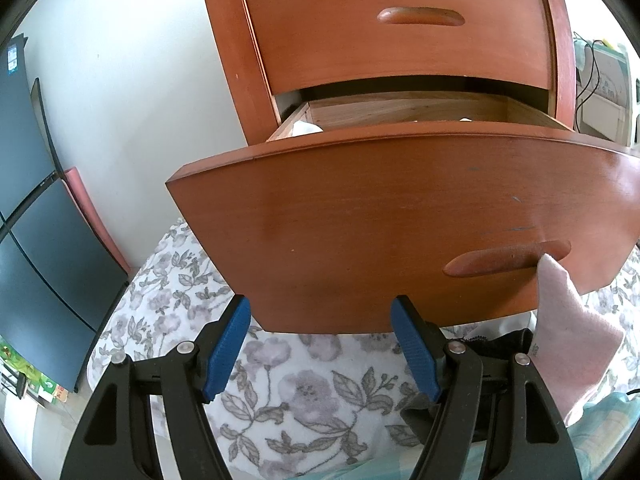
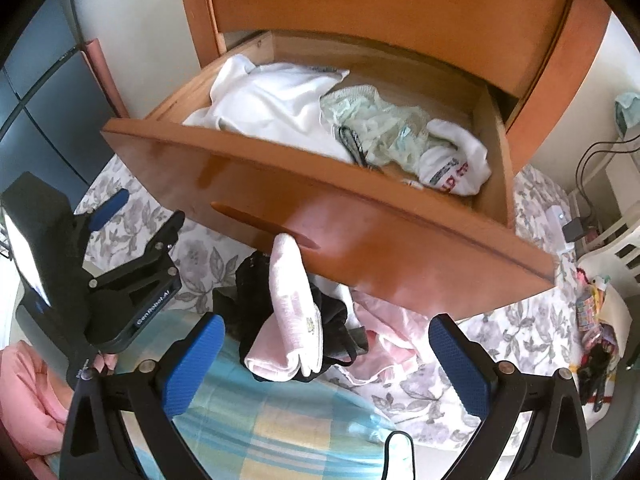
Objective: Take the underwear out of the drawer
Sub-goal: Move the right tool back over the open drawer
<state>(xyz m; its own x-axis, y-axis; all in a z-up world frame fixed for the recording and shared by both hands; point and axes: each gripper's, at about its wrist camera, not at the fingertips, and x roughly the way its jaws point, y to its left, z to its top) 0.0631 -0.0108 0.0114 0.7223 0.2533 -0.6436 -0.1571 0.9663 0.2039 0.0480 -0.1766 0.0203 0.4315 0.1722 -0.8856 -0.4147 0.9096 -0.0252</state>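
Drawer (image 2: 360,236) pulled out, underwear (image 2: 384,132) inside it; right gripper (image 2: 326,356) spread wide below drawer front over pink sock (image 2: 296,320), nothing gripped; left gripper (image 1: 320,344) empty, jaws apart

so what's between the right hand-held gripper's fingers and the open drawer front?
Right wrist view: a pink sock on dark clothing, lying between the open right hand-held gripper and the drawer front; the fingers touch neither.
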